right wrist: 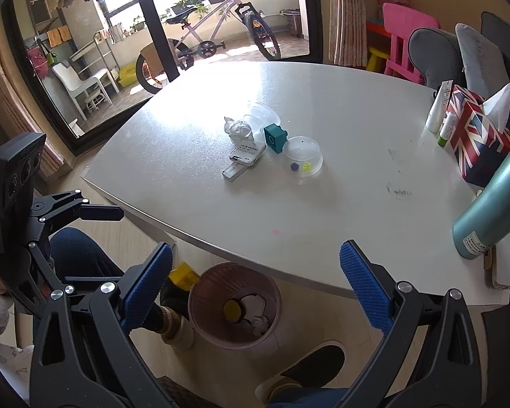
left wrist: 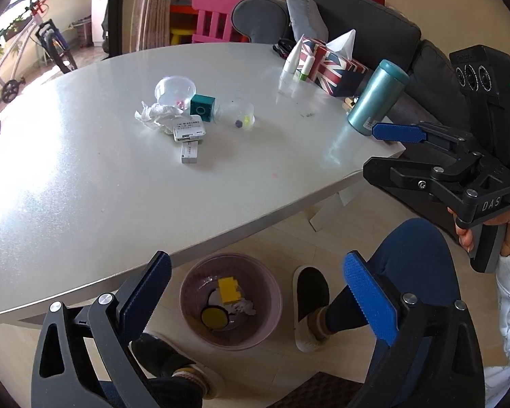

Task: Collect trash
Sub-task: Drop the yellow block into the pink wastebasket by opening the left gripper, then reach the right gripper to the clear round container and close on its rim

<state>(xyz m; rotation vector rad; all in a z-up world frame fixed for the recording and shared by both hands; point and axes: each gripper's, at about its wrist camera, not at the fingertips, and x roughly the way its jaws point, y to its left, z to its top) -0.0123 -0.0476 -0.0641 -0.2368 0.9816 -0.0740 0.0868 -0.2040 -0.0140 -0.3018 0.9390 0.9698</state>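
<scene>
Two grippers are held over the near edge of a pale table [left wrist: 85,183], both with jaws spread wide and nothing between them. On the left of the tabletop cluster a crumpled tissue [left wrist: 154,115] is seen, with a clear plastic cup [left wrist: 175,91] lying on its side just behind it, its long axis running away from the camera and its mouth turned toward the viewer. Just beside these a teal block [left wrist: 202,104] is set, and in front of it two small white boxes [left wrist: 188,131] are stacked askew, their long axes pointing roughly toward the near edge. Further right a clear dome lid [left wrist: 238,115] is laid flat. Below the table edge a pink bin [left wrist: 193,323] is placed on the floor, and in it a yellow block [left wrist: 229,290], a round yellow lid [left wrist: 215,318] and a white wad are seen. The left gripper [left wrist: 258,292] is held above the bin; the right gripper [right wrist: 255,282] is seen likewise spread in its own view.
</scene>
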